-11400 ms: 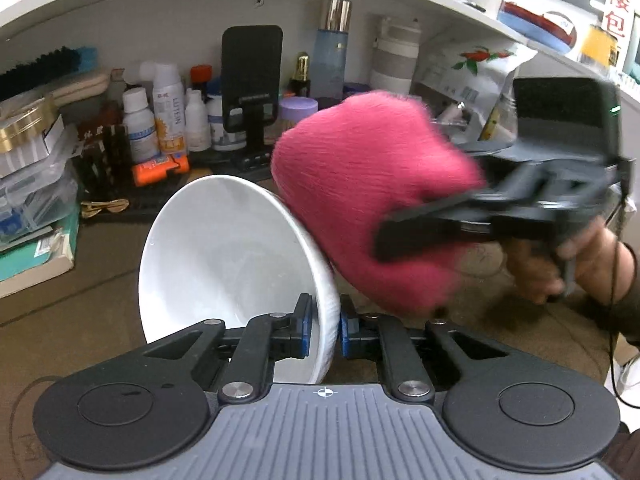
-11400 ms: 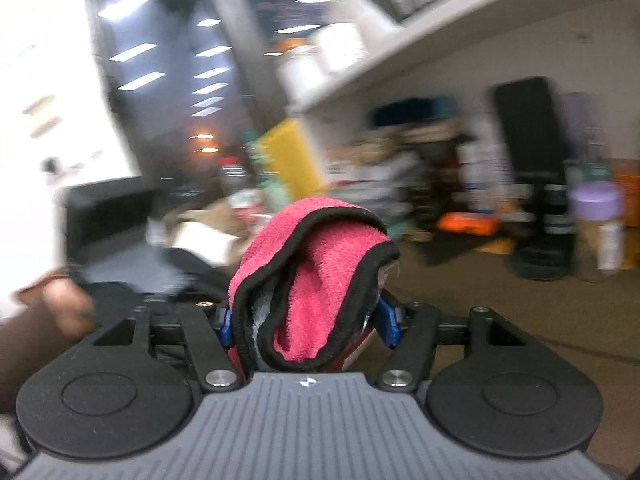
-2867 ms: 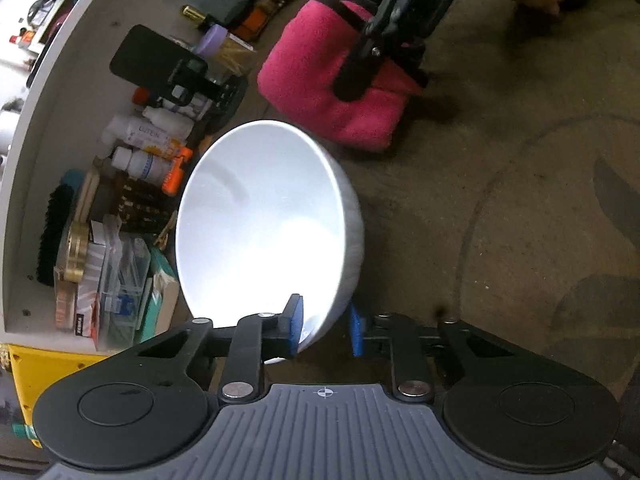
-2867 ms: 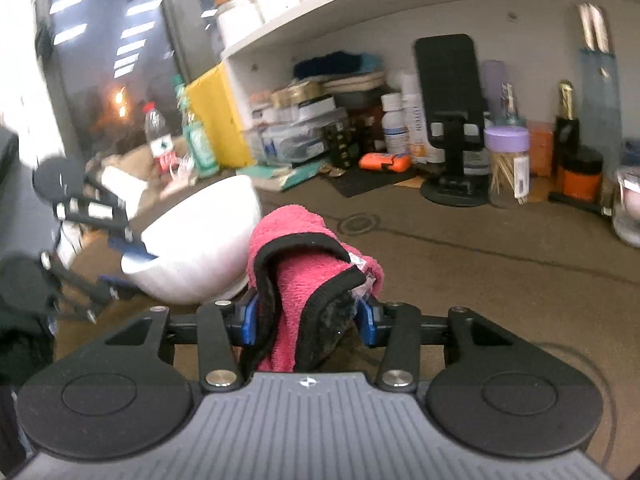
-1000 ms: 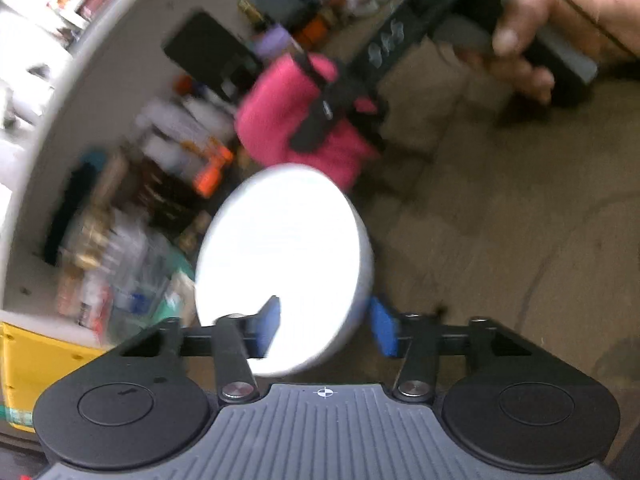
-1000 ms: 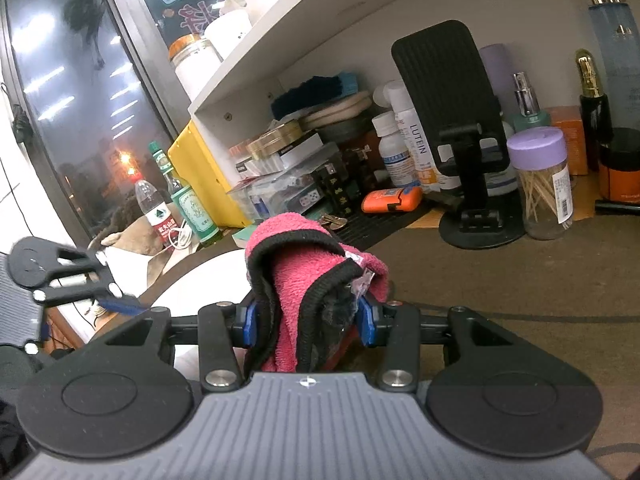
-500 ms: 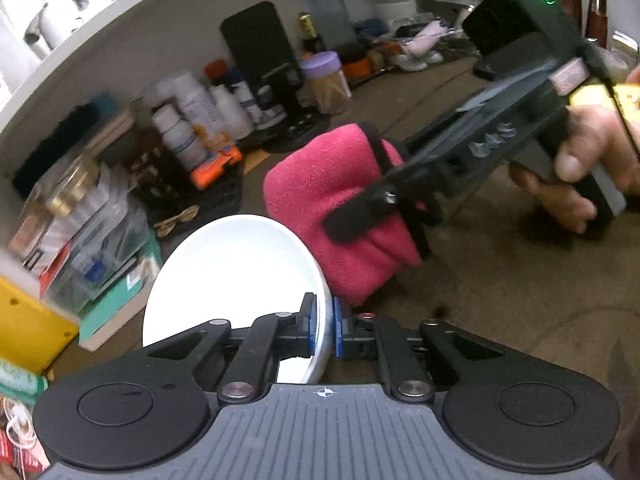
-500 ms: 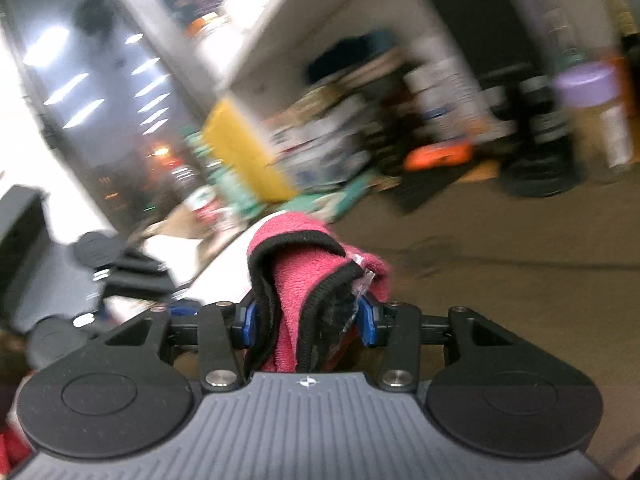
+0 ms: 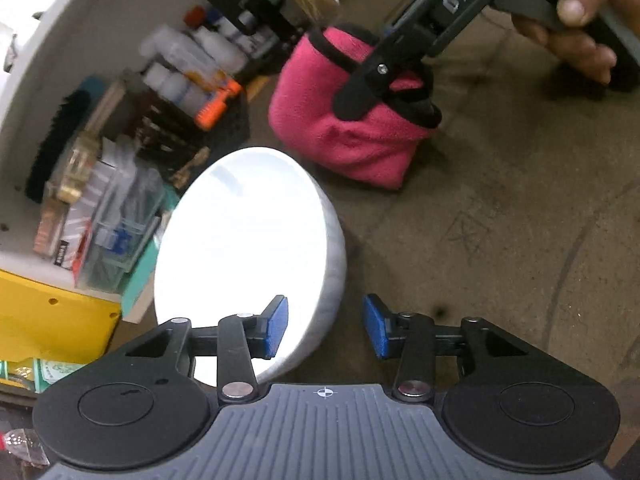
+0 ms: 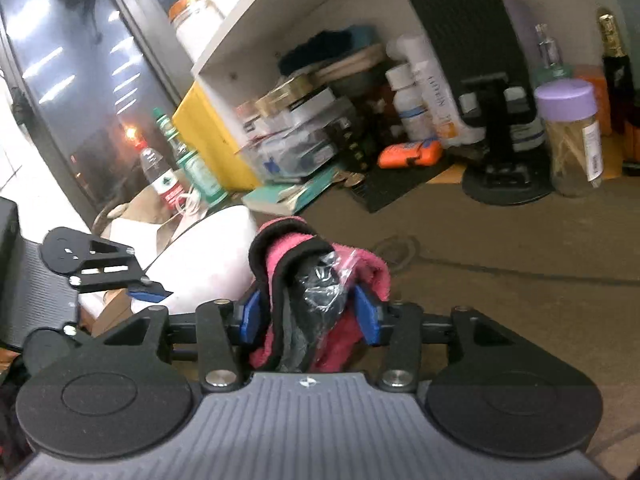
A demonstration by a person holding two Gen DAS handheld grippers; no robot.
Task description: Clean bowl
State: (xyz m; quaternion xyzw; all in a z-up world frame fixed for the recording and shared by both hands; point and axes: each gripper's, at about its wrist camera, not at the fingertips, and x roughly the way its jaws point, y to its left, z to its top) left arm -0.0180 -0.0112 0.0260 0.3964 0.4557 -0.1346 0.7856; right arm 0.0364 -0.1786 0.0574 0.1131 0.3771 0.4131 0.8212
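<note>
A white bowl (image 9: 248, 260) sits on the brown table, close under my left gripper (image 9: 325, 326). Its jaws are opening: one blue pad (image 9: 276, 326) hangs over the bowl's inside, the other stands outside the wall, and neither touches the rim. A folded pink cloth (image 9: 344, 128) with black trim rests on the table just beyond the bowl. My right gripper (image 10: 308, 316) holds that pink cloth (image 10: 300, 276) between its pads while its jaws are opening. In the right wrist view the bowl (image 10: 212, 256) lies left of the cloth, with the left gripper (image 10: 132, 286) beside it.
Under a white shelf stands a black phone stand (image 10: 496, 120), a purple-lidded jar (image 10: 572, 140), white bottles (image 10: 408, 96), an orange case (image 10: 412, 152) and clear boxes (image 9: 116, 232). A yellow box (image 9: 48, 320) is at the left. A hand (image 9: 580, 20) holds the right gripper.
My left jaws, shut on the bowl's rim half a second ago, now stand apart and the bowl sits level on the table. The right jaws have widened around the cloth.
</note>
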